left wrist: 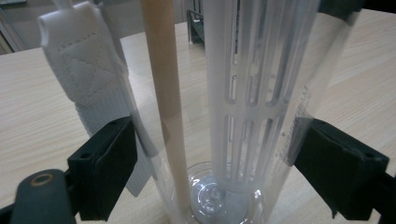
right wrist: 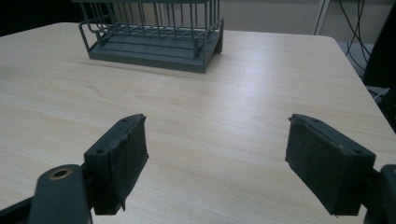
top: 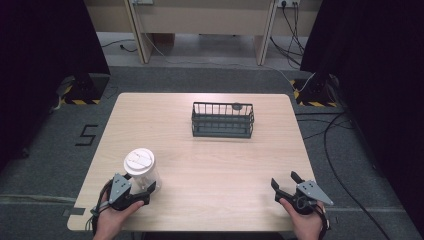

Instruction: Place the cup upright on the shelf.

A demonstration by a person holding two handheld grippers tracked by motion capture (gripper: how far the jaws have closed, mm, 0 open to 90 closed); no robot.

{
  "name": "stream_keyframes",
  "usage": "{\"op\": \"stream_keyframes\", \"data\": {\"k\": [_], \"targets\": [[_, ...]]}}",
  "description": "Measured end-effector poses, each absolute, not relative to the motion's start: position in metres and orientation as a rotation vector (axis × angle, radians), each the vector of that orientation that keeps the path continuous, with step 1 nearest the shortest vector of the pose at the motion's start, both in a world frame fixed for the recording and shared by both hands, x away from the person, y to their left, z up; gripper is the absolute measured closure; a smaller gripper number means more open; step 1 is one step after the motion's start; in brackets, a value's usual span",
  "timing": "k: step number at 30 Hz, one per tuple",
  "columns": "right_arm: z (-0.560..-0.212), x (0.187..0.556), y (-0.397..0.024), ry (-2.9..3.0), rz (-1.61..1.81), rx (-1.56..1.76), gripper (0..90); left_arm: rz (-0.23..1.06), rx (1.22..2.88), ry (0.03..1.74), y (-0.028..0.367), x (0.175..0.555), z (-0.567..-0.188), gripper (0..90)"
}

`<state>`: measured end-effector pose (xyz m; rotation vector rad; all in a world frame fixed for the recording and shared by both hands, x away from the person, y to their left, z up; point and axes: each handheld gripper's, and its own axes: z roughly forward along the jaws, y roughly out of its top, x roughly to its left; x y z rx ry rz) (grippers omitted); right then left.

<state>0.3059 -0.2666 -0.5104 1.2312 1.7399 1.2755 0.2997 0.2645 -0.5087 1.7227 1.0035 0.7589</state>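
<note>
Near the front left corner of the light wooden table, a clear plastic tumbler with a white lid, standing upright. Left gripper at its near side, held in a hand coming in from the bottom edge, black jaws set on either side of the tumbler's lower wall. From the left gripper view, both pads pressed against the transparent wall, one on each flank, pinching the tumbler low down near its base. Inside the tumbler, a white slotted infuser tube and a beige straw, both upright and reaching the bottom; on the outside, a white stitched fabric strap hanging down past one pad. Across at the front right corner, right gripper in the other hand, jaws spread wide with nothing between them, well apart from the tumbler. From the right gripper view, bare tabletop between the two black pads. Farther back, toward the middle of the table's far half, a dark grey wire rack with upright bars, standing alone and well apart from both grippers; seen also ahead of the right gripper's jaws. Around the table, grey floor, black cables and dark curtains.
</note>
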Motion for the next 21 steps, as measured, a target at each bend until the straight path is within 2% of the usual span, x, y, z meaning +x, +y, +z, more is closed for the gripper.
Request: {"op": "stream_keyframes", "data": {"k": [21], "targets": [[-0.510, 0.306, -0.266, 1.741, 1.271, 1.240, 22.2, 0.738, 1.685, 0.933, 0.262, 0.315, -0.512, 15.7]]}}
